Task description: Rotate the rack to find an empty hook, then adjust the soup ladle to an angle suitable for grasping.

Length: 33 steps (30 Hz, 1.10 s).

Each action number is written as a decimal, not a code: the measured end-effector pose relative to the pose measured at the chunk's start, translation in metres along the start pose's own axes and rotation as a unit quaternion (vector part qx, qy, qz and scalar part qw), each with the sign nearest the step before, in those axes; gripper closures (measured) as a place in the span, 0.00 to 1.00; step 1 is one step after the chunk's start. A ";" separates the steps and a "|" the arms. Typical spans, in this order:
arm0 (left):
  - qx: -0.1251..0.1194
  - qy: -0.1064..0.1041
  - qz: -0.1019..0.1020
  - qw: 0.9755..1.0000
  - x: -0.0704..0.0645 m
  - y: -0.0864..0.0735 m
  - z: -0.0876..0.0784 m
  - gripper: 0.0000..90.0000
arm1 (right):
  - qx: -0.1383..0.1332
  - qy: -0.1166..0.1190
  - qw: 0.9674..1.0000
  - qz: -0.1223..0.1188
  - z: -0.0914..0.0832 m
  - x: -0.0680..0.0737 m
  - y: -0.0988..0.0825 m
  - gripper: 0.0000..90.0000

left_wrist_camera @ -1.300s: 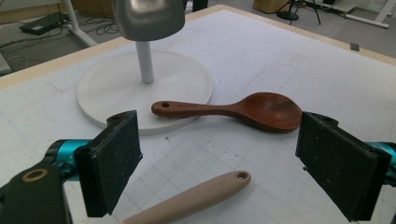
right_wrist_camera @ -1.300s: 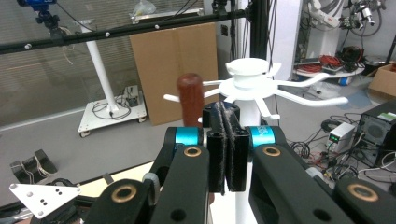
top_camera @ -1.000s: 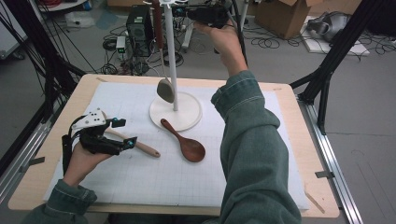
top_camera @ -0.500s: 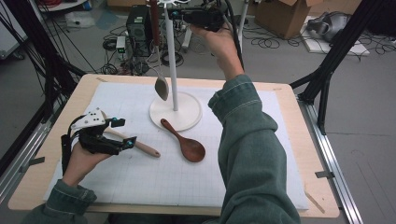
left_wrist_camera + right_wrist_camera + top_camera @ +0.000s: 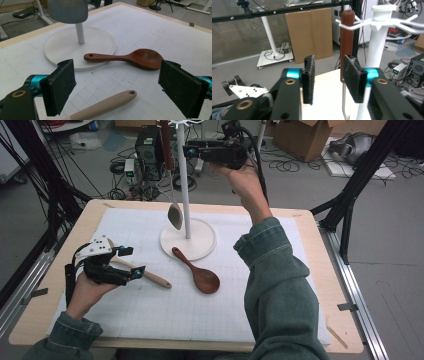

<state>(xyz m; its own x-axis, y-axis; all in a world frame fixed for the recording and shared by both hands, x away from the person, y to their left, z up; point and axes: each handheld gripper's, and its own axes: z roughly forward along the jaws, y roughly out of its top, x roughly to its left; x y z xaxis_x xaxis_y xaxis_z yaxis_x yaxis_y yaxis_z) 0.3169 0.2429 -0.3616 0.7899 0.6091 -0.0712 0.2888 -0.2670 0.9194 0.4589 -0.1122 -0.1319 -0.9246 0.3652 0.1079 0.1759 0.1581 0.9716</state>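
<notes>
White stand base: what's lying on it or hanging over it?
On the white stand base rests the handle end of the dark wooden spoon. The hung ladle dangles over its far-left edge, hiding the rim behind its bowl.

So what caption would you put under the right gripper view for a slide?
Right gripper, jaws just opened, backs off a wooden-handled ladle now hanging on the white rack.

A lab or workshop: floor cables (image 5: 295, 167), cardboard boxes (image 5: 300, 135), electronics (image 5: 147, 147) and black framing (image 5: 360, 175).
</notes>
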 end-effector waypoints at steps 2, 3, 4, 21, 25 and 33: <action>0.000 0.001 0.001 1.000 0.000 0.000 0.000 0.16 | -0.001 -0.002 1.000 0.003 -0.002 0.002 -0.005 0.62; 0.001 0.001 0.001 1.000 -0.001 0.000 0.000 0.16 | 0.000 -0.002 1.000 0.007 -0.003 0.004 -0.008 0.59; 0.001 0.002 0.003 1.000 0.000 0.000 0.000 0.16 | 0.000 -0.003 1.000 0.009 -0.005 0.005 -0.011 0.58; 0.004 -0.001 0.005 1.000 -0.001 0.000 0.001 0.17 | 0.020 -0.015 0.999 0.030 -0.025 0.020 -0.070 0.41; 0.006 -0.002 0.006 1.000 -0.002 0.000 0.001 0.19 | 0.024 -0.016 0.999 0.034 -0.027 0.021 -0.086 0.40; 0.014 -0.005 0.008 1.000 0.000 -0.003 0.003 0.24 | 0.032 -0.023 0.998 0.049 -0.036 0.027 -0.116 0.36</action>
<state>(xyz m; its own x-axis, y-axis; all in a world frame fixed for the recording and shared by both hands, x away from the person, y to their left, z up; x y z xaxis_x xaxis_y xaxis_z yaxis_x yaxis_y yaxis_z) 0.3174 0.2419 -0.3657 0.8002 0.5966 -0.0606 0.2912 -0.2981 0.9090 0.4019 -0.1537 -0.2344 -0.8860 0.4231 0.1899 0.2863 0.1769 0.9417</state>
